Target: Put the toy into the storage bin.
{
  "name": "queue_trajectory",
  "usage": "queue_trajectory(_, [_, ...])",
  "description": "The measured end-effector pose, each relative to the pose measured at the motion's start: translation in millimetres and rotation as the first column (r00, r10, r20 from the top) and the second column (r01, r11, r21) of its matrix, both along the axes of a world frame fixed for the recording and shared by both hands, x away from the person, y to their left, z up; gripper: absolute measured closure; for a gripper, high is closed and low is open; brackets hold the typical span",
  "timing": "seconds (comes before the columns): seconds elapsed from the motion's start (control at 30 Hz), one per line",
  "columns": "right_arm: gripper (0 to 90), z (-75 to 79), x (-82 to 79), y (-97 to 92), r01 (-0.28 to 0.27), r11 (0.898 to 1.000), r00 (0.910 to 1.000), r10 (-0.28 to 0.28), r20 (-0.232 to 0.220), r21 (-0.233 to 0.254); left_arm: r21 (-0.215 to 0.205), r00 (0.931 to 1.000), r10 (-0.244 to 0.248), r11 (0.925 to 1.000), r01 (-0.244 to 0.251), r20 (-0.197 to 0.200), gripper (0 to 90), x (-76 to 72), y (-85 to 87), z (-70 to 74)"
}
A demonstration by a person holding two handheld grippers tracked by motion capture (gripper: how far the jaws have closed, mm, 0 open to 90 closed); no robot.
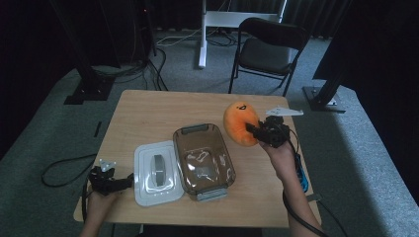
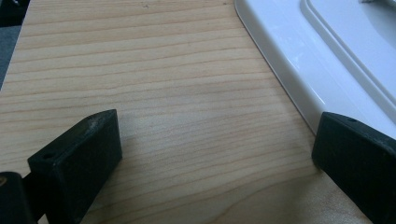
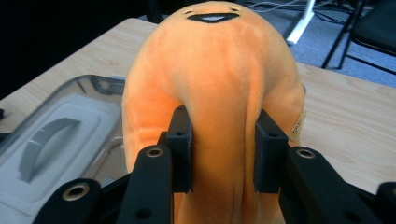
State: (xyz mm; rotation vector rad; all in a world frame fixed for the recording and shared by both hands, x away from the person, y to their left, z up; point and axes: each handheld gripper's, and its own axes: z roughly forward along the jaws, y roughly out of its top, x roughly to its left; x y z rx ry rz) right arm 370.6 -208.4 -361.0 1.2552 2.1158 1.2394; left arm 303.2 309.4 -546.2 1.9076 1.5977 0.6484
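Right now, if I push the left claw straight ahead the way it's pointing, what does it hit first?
Probably the white lid. The left claw is open over bare table, and the lid's edge already sits by one jaw, slanting across the path ahead. Depth is unclear, so that jaw may ride onto the rim.

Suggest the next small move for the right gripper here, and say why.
Probably carry the orange plush toy left, over the open brown container. The right gripper is shut on it, the container is lidless, and the white lid lies beside it.
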Motion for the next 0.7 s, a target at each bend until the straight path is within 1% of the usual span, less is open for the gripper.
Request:
queue_trajectory(0.27, [65.4, 9.3, -5.1, 21.4, -0.058, 0.998, 0.9982, 0.058, 0.017, 0.020, 0.000, 1.0000, -0.001, 1.0000, 0.001, -0.001, 1.9, 0.0, 0.0, 0.1])
queue_trajectory(0.3, [65.4, 9.3, -5.1, 21.4, -0.058, 0.998, 0.9982, 0.058, 0.017, 0.020, 0.000, 1.0000, -0.001, 1.0000, 0.001, -0.001, 1.9, 0.0, 0.0, 0.1])
queue_trajectory(0.37, [65.4, 11.7, -6.9, 28.2, -0.081, 0.996, 0.9966, 0.080, 0.019, 0.033, 0.000, 1.0000, 0.000, 1.0000, 0.000, 0.000, 1.9, 0.0, 0.0, 0.0])
queue_trajectory(0.43, [65.4, 12.8, -8.7, 34.6, -0.099, 0.995, 0.9949, 0.098, 0.024, 0.031, 0.000, 1.0000, 0.000, 1.0000, 0.000, 0.000, 1.9, 0.0, 0.0, 0.0])
queue_trajectory(0.53, [65.3, 12.7, -10.5, 45.2, -0.120, 0.992, 0.9926, 0.119, 0.023, 0.029, 0.000, 1.0000, 0.000, 1.0000, 0.000, 0.000, 1.9, 0.0, 0.0, 0.0])
queue_trajectory(0.7, [65.2, 9.6, -8.4, 59.8, -0.146, 0.989, 0.9893, 0.146, 0.014, 0.024, 0.000, 1.0000, 0.000, 1.0000, 0.000, 0.000, 1.9, 0.0, 0.0, 0.0])
